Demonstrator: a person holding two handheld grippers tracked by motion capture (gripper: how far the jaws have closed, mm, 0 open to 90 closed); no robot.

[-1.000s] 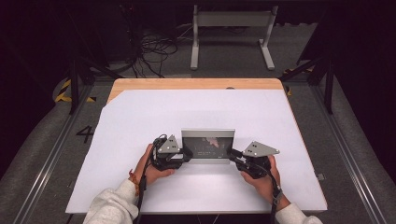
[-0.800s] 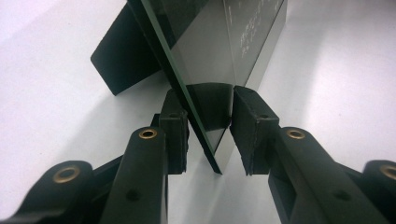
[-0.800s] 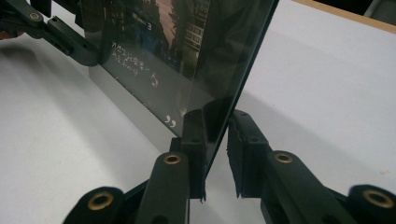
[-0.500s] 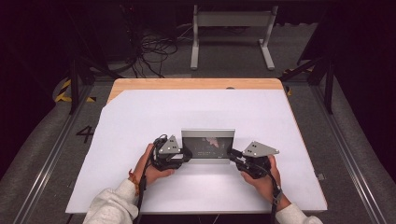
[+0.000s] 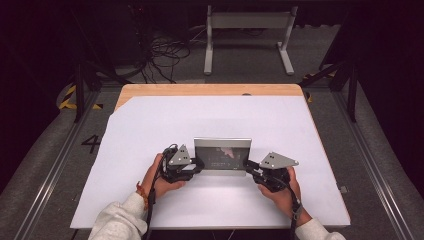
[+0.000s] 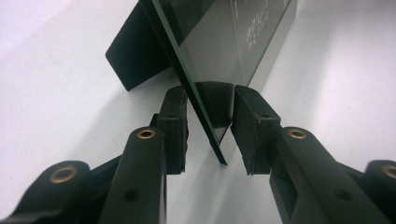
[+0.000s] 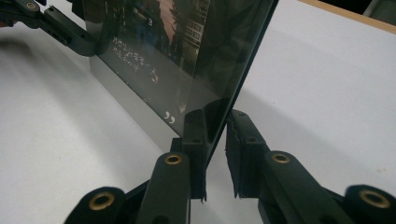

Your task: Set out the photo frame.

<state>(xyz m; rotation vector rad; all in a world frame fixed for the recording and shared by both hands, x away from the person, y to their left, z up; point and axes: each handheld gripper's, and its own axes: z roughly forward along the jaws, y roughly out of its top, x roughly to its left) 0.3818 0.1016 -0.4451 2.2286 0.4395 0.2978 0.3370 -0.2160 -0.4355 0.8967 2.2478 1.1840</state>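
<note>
A glass-fronted picture frame [image 5: 222, 155] stands upright on the white sheet, its dark picture facing the person. My left gripper [image 5: 199, 162] clamps its left edge and my right gripper [image 5: 248, 167] its right edge, one hand behind each. In the left gripper view the jaws [image 6: 210, 126] straddle the leaning pane [image 6: 224, 37], pad tips touching front and back; a black prop [image 6: 135, 51] sticks out behind. In the right gripper view the jaws [image 7: 215, 149] hold the other edge of the pane [image 7: 154, 46] the same way, with the left gripper [image 7: 60, 25] at the far end.
The white sheet [image 5: 215, 115] covers most of a wooden table, with a bare wood strip [image 5: 210, 90] along the far edge. On the floor beyond lie loose cables [image 5: 160, 55] and a metal stand [image 5: 247, 30]. The near table edge is just behind both hands.
</note>
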